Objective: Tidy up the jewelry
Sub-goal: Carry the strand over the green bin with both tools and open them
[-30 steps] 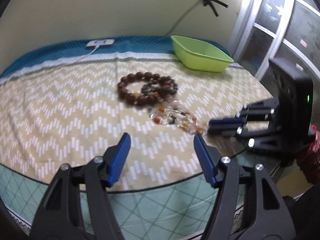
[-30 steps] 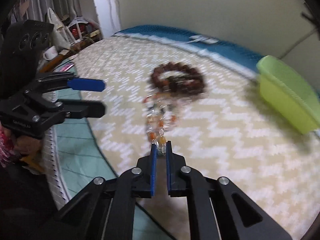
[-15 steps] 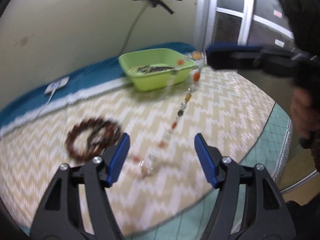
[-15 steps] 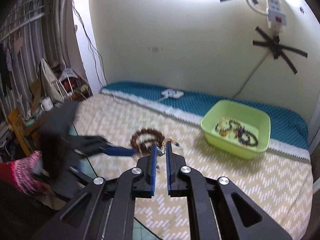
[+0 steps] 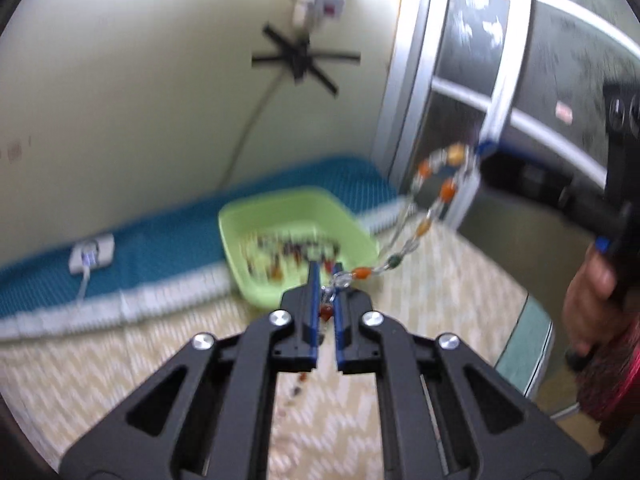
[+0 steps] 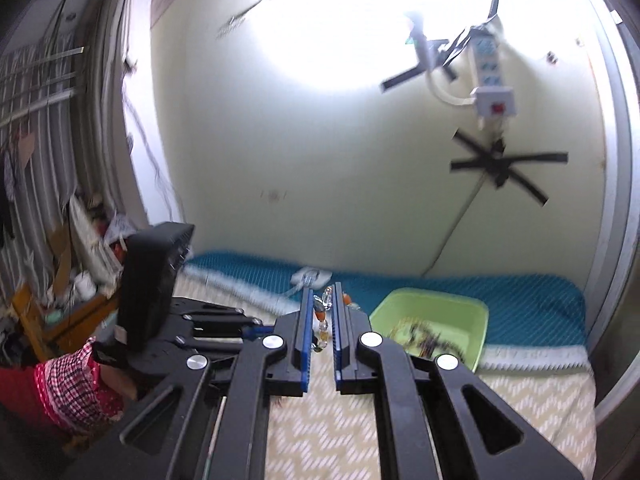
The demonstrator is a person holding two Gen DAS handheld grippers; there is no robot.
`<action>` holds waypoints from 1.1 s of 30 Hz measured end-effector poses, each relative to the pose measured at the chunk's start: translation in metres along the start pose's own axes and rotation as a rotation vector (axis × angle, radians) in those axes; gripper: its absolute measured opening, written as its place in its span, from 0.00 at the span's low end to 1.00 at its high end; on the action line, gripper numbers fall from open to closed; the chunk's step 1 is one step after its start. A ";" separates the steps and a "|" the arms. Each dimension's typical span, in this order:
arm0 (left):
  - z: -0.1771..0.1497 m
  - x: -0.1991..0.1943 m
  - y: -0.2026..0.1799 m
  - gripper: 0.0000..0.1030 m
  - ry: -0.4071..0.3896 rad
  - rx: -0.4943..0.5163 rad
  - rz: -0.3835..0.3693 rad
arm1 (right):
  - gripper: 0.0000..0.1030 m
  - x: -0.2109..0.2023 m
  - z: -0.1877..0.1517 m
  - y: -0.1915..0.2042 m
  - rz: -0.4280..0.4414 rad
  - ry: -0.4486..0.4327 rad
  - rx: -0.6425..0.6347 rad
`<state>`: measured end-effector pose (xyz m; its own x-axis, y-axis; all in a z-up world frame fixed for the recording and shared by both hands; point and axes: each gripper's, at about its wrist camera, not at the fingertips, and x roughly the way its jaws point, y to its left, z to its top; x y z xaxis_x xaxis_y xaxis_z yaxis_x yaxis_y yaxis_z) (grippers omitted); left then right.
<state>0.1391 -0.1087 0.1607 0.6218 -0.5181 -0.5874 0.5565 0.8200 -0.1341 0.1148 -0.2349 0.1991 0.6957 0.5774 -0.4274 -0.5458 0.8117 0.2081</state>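
Note:
A necklace [image 5: 424, 228] of clear, orange and green beads hangs in the air, stretched between both grippers. My left gripper [image 5: 327, 280] is shut on its lower end, just in front of the green bin [image 5: 240, 220]. My right gripper [image 6: 323, 300] is shut on the other end [image 6: 322, 316], held high; its tips also show in the left wrist view [image 5: 480, 152]. The green bin [image 6: 472, 312] holds several pieces of jewelry [image 6: 428, 336] and stands on the bed by the wall. The brown bead bracelet is out of view.
The bed has a beige zigzag cover [image 5: 440, 280] and a teal strip [image 5: 160, 248] along the wall with a white charger [image 5: 92, 254] on it. A power strip [image 6: 492, 80] hangs on the wall. A window frame [image 5: 420, 120] is at the right.
The right gripper lifted the necklace off the bed and up toward the bin. The left gripper, open before, has shut on the hanging lower end. Both views tilted up.

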 end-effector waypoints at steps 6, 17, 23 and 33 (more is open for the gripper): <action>0.059 0.027 0.013 0.05 -0.020 -0.039 0.011 | 0.00 0.019 0.022 -0.042 -0.034 -0.028 0.077; 0.093 0.093 0.018 0.05 0.015 -0.040 0.046 | 0.00 0.065 0.011 -0.092 -0.063 0.010 0.163; 0.069 0.123 0.023 0.05 0.122 -0.037 0.072 | 0.00 0.085 -0.018 -0.109 -0.047 0.070 0.223; 0.035 0.092 0.045 0.38 0.172 -0.078 0.121 | 0.06 0.078 -0.033 -0.106 -0.072 0.084 0.279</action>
<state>0.2403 -0.1278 0.1287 0.5746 -0.3714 -0.7293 0.4350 0.8934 -0.1122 0.2114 -0.2786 0.1142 0.6806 0.5177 -0.5184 -0.3393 0.8499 0.4033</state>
